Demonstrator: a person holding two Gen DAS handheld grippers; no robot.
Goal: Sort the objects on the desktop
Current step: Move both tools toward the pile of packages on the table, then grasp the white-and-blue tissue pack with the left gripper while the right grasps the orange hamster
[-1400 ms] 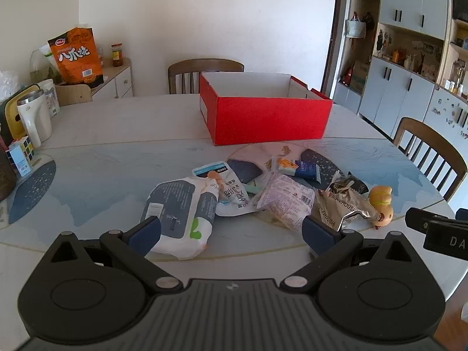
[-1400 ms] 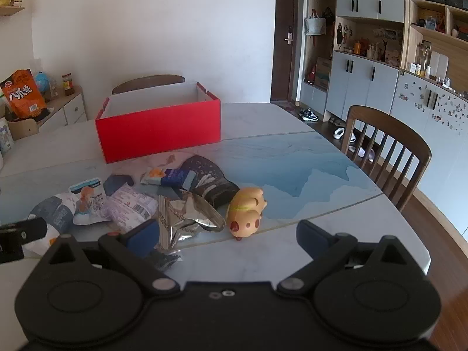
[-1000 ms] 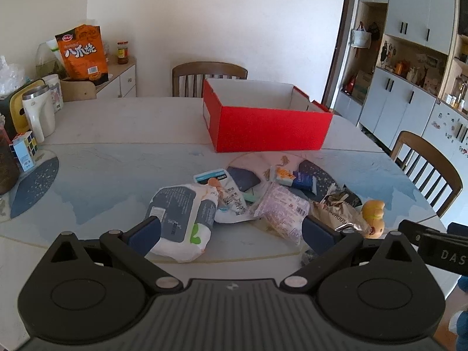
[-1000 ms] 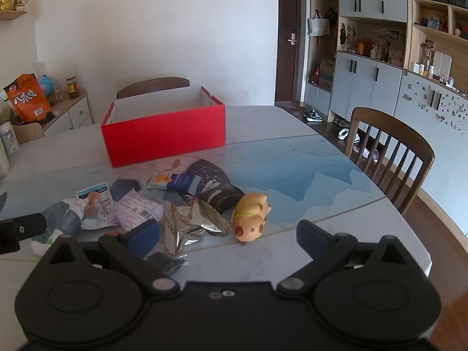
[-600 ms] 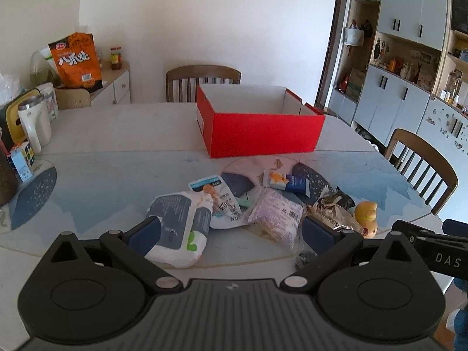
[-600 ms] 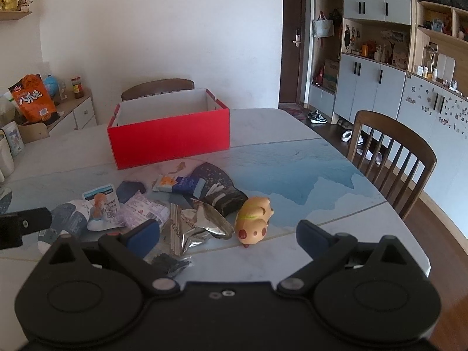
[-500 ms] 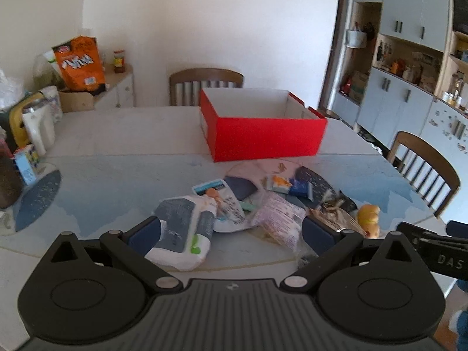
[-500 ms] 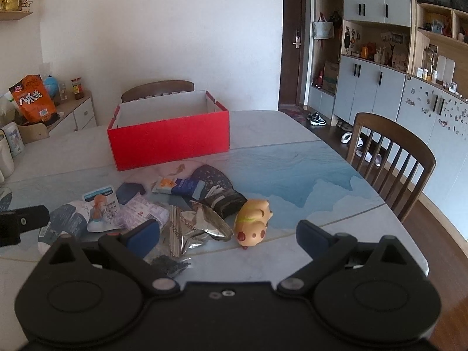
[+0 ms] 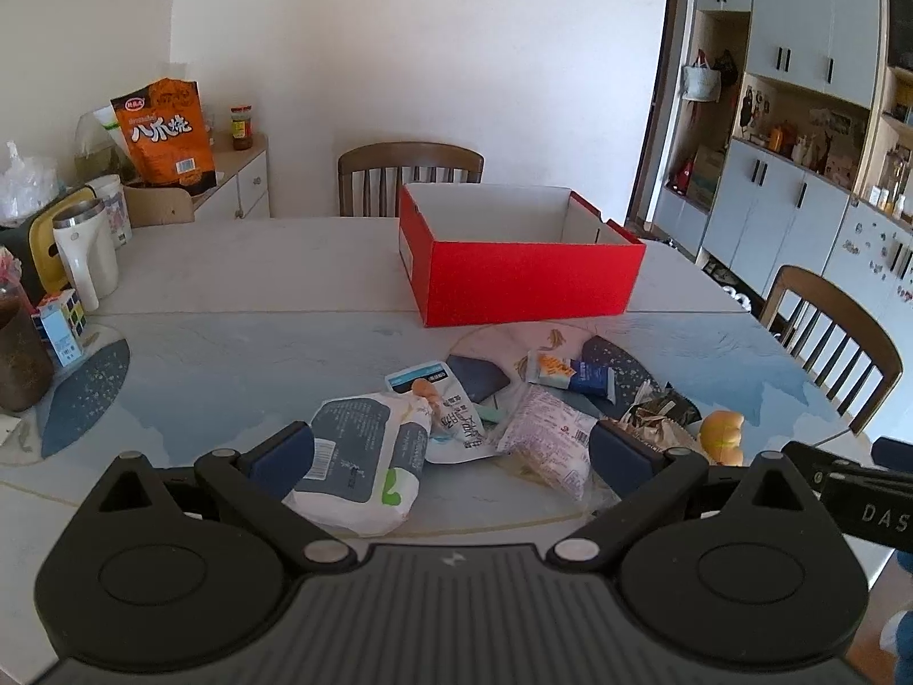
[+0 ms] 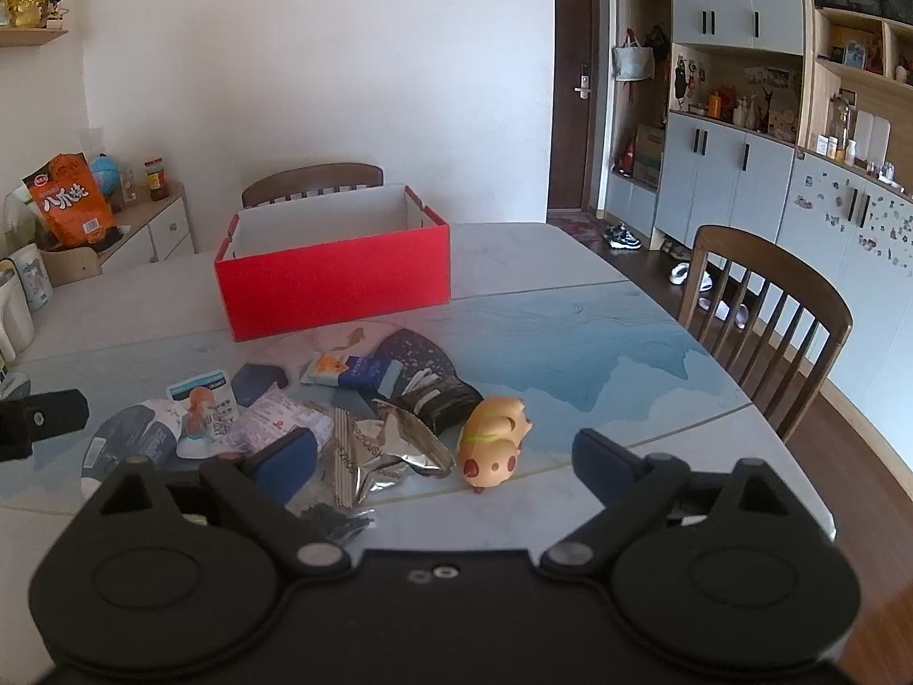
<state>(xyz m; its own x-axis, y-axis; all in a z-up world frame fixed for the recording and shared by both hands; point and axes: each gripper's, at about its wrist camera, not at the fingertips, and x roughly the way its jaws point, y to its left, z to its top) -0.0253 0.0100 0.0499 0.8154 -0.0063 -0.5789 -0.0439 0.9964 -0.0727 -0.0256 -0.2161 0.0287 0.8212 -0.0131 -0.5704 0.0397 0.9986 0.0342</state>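
An open red box [image 9: 522,279] stands empty at the table's middle, also in the right wrist view [image 10: 334,274]. In front of it lies a pile of packets: a grey-white wipes pack [image 9: 359,462], a pink packet [image 9: 548,436], a silver foil bag [image 10: 388,445], a dark packet [image 10: 436,397] and a small blue-orange packet [image 10: 351,368]. A yellow hamster toy [image 10: 493,439] lies at the pile's right. My left gripper [image 9: 451,451] is open and empty above the wipes pack and pink packet. My right gripper [image 10: 442,454] is open and empty above the foil bag and toy.
A white kettle [image 9: 85,254], a cube puzzle [image 9: 60,325] and a dark jar [image 9: 20,357] stand at the table's left. An orange snack bag [image 9: 165,134] sits on a side cabinet. Wooden chairs stand behind the box [image 9: 411,174] and at the right [image 10: 764,308].
Both grippers have drawn back and risen slightly from the pile, so the packets and the box look a little farther away. Both stay open and nothing on the table has moved.
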